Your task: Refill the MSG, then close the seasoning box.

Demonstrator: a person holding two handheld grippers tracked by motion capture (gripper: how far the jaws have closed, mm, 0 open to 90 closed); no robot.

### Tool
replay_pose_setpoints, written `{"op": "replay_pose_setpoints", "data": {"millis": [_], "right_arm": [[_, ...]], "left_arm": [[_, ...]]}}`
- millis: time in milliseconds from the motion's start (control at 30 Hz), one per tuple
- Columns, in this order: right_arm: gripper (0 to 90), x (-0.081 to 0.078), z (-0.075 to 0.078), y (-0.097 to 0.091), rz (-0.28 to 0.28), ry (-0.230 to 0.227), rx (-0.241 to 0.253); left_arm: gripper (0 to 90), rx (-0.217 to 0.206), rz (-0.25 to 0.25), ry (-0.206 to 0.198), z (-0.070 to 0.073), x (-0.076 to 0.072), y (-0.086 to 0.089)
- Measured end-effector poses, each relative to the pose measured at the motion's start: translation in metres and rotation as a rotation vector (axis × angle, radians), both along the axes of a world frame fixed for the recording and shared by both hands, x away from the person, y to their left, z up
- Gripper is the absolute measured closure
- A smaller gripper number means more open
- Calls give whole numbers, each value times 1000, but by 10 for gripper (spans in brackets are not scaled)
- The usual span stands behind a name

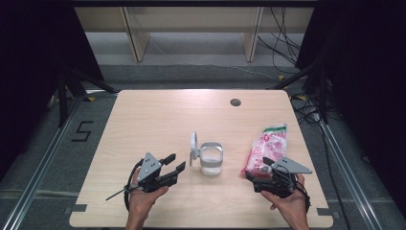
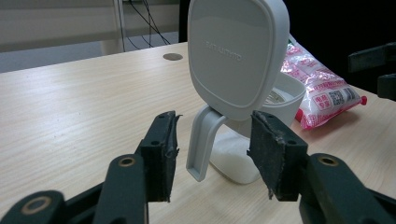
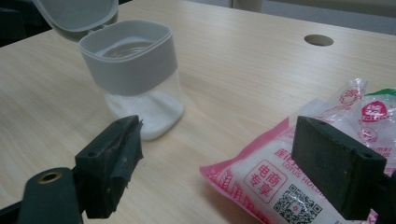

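A clear jar [image 1: 211, 160] with a grey collar stands mid-table, white powder in its bottom. Its grey lid [image 1: 194, 146] is flipped up on the left side. My left gripper [image 1: 176, 162] lies just left of it, open. In the left gripper view the jar's handle [image 2: 203, 144] shows between the open jaws of my left gripper [image 2: 215, 135], under the raised lid [image 2: 238, 56], with no pad touching it. A pink and white bag [image 1: 267, 148] lies to the jar's right. My right gripper [image 1: 258, 168] is open at the bag's near end, one jaw over the bag [image 3: 280, 182].
The wooden table [image 1: 158, 120] has a round cable hole [image 1: 235, 102] at the back. Cables and dark stands lie on the floor beyond the right edge. A floor rail runs along the left side.
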State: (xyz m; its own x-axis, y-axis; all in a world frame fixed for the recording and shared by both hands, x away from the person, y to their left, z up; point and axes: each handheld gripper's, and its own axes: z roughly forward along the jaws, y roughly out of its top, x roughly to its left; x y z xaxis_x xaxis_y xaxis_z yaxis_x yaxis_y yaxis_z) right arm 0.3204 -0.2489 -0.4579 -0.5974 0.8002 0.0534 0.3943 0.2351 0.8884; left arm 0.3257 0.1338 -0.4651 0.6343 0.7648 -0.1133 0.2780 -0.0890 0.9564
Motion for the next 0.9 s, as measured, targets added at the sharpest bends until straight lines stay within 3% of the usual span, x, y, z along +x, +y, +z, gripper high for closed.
{"op": "replay_pose_setpoints", "data": {"millis": [100, 133, 167, 233, 267, 367, 467, 500, 533, 700, 733, 800, 900], "right_arm": [[173, -2, -3, 3, 4, 16, 12], [175, -1, -4, 3, 21, 1, -4], [177, -4, -3, 3, 16, 33, 4], [179, -4, -5, 6, 12, 8, 11], [179, -5, -4, 5, 25, 27, -4], [181, -5, -5, 3, 44, 10, -27], [182, -5, -6, 3, 42, 3, -31], [182, -8, -5, 5, 28, 33, -12], [183, -7, -5, 3, 40, 9, -34], [187, -8, -5, 5, 36, 6, -21], [187, -7, -6, 5, 34, -2, -24], [188, -9, -6, 7, 18, 29, 0], [188, -7, -6, 6, 26, 17, -9]], "left_arm": [[534, 9, 6, 1, 2, 0, 0], [543, 9, 2, -5, 2, 1, 0], [558, 9, 2, -5, 2, 1, 0], [577, 21, -15, -19, 5, 3, -1], [593, 15, -8, -13, 5, 3, -2], [636, 21, -22, -19, 6, 5, -3], [698, 22, -34, -38, 7, 7, -4], [720, 33, -31, -38, 8, 7, -4], [742, 42, -36, -53, 8, 8, -4], [870, 52, -6, -61, 6, 12, -6], [884, 39, -8, -61, 5, 13, -7], [891, 46, -8, -56, 6, 14, -7], [892, 32, -22, -60, 7, 15, -9]]}}
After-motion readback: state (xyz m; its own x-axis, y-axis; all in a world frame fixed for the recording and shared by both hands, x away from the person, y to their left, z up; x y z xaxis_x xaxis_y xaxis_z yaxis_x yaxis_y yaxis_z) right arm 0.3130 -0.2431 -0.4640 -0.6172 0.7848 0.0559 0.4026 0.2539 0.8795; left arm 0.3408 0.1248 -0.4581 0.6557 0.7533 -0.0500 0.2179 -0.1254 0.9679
